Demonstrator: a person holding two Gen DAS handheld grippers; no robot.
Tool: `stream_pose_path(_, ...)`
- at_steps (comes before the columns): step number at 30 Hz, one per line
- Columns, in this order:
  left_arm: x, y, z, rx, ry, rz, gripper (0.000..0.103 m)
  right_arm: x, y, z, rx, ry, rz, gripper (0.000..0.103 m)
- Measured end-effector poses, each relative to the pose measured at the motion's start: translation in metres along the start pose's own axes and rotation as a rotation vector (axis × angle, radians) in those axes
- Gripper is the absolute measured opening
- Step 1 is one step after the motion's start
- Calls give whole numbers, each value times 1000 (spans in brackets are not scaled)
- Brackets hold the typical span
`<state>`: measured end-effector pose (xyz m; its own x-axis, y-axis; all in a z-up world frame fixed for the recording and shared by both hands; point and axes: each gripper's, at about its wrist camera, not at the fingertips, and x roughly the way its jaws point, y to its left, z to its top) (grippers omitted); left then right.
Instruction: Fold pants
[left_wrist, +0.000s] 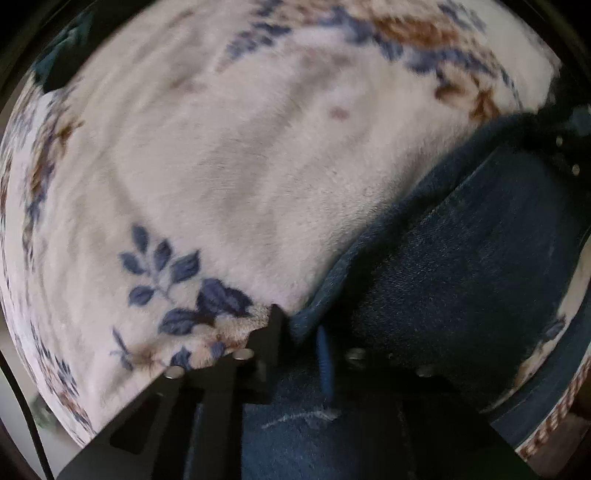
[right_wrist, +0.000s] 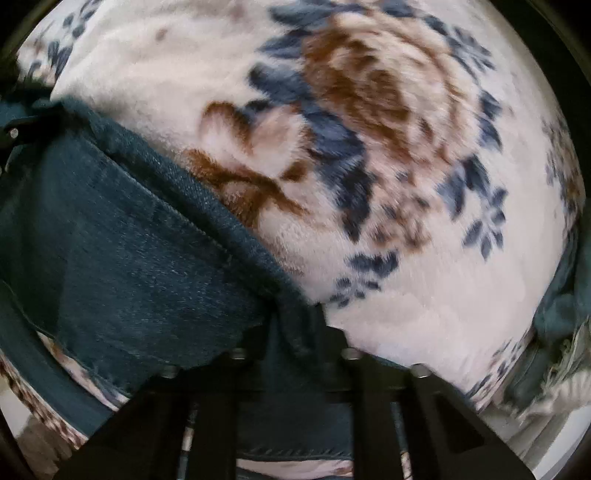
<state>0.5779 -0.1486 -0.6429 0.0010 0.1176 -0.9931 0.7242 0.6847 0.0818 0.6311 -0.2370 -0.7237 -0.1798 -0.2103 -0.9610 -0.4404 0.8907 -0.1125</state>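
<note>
Dark blue denim pants (left_wrist: 461, 266) stretch from my left gripper (left_wrist: 306, 328) toward the upper right, over a white fleece blanket. My left gripper is shut on the denim edge, which bunches between its black fingers. In the right wrist view the same pants (right_wrist: 122, 258) run from the upper left down to my right gripper (right_wrist: 295, 325), which is shut on the other end of that edge. The other gripper shows at the frame edge in each view, the right one (left_wrist: 565, 147) and the left one (right_wrist: 14, 129). The denim hangs taut between the two grippers, slightly above the blanket.
The white fleece blanket (left_wrist: 240, 166) with blue leaves and brown flowers (right_wrist: 369, 110) covers the surface under both grippers. A teal cloth (right_wrist: 561, 295) and some pale crumpled fabric (right_wrist: 565, 387) lie at the right edge of the right wrist view.
</note>
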Motion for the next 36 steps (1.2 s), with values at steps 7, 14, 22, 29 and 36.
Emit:
stream_pose_path(7, -63, -2, -40, -150, -133, -36, 5, -46, -28, -51, 149, -115, 38, 9)
stream_pose_path(14, -112, -36, -112, -334, -183, -125, 4, -95, -15, -141, 225, -201, 45, 9)
stream_pose_path(22, -87, -99, -236, -541, -31, -276, 4, -71, 104, -230, 275, -76, 84, 9)
stream_pose_path(29, -14, -124, -266, -629, 79, -325, 4, -18, 143, -259, 285, 13, 56, 10)
stream_pose_path(36, -14, -117, -270, -699, 107, -335, 23, -5, 144, -269, 336, 43, 63, 19)
